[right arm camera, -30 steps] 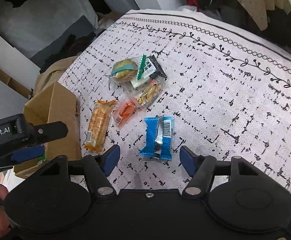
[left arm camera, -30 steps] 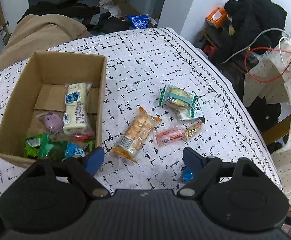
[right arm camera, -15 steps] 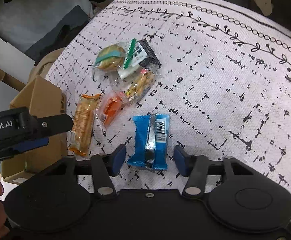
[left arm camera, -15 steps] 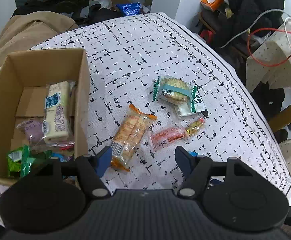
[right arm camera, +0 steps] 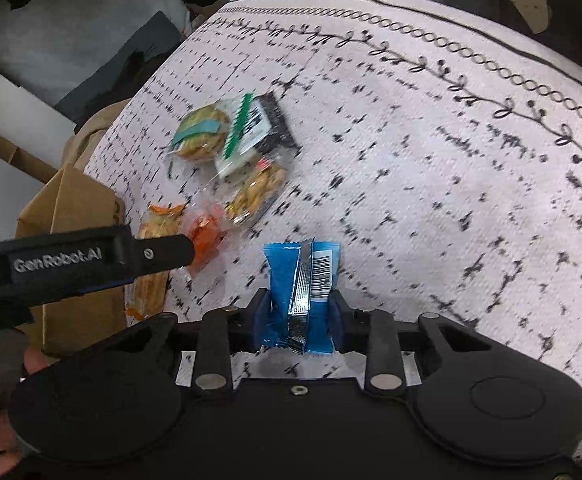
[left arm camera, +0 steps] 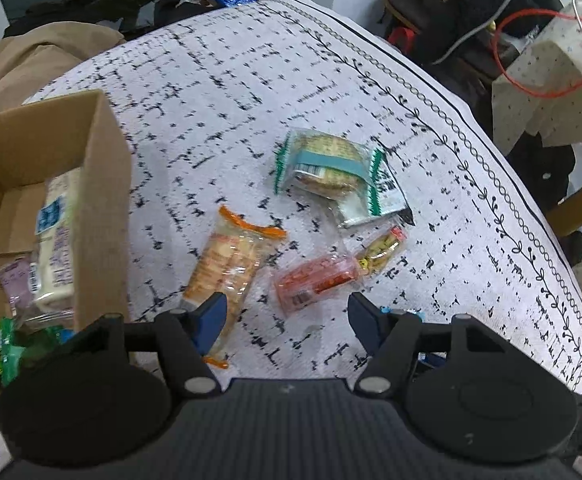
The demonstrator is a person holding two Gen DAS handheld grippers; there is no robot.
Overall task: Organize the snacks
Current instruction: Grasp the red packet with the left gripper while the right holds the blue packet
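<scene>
My right gripper (right arm camera: 298, 312) is shut on a blue snack packet (right arm camera: 301, 292) that lies on the patterned tablecloth. My left gripper (left arm camera: 287, 320) is open and empty, hovering above a red-pink snack packet (left arm camera: 315, 282), with an orange cracker packet (left arm camera: 227, 268) under its left finger. The left gripper also shows in the right wrist view (right arm camera: 91, 258), over the red-pink packet (right arm camera: 207, 236). A round cookie packet with a teal band (left arm camera: 325, 164), a green-edged sachet (left arm camera: 379, 196) and a small nut packet (left arm camera: 381, 248) lie beyond. The cardboard box (left arm camera: 103, 184) at left holds several snacks.
The tablecloth's edge (left arm camera: 531, 208) curves along the right, with a chair, red cable (left arm camera: 539, 88) and dotted cloth beyond it. A tan garment (left arm camera: 39, 56) and clutter lie behind the box. Bare cloth stretches to the right in the right wrist view (right arm camera: 451, 200).
My right gripper has moved down and forward and closed on the blue packet. My left gripper has moved right, away from the box, and now hovers over the loose packets.
</scene>
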